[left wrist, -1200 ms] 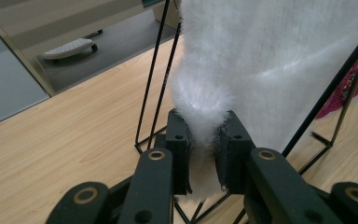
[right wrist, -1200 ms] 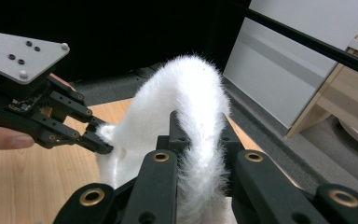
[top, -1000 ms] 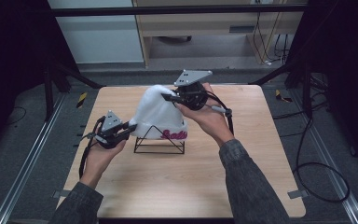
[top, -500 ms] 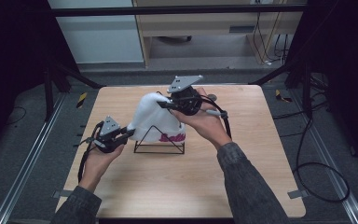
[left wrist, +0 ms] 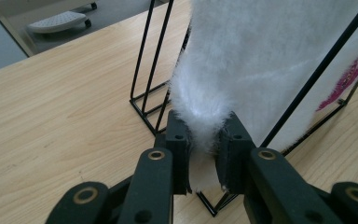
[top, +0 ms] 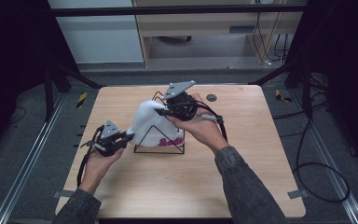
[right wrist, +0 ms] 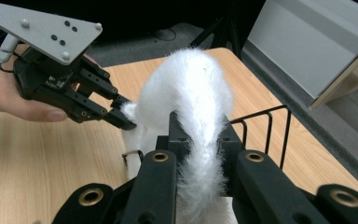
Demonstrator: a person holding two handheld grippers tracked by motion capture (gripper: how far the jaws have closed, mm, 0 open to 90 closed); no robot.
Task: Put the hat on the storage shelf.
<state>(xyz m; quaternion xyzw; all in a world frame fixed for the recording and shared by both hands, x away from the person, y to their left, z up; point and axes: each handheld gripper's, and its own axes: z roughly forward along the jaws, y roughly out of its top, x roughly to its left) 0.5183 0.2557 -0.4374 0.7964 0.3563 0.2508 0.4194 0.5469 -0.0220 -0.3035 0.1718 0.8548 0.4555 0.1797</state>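
Black wire rack (top: pixel 160 140) blocks table (top: pixel 242 186) centre; bare tabletop around it passable.

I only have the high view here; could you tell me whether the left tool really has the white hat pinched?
Observer: Yes, in the left gripper view the left tool is shut on a fold of the fluffy white hat.
Operator: Thank you. And the right tool?
Observer: The right gripper view shows the right tool clamped on a ridge of the hat.
Operator: Is the hat over the black wire rack?
Observer: The left gripper view shows a rack bar crossing in front of the hat.
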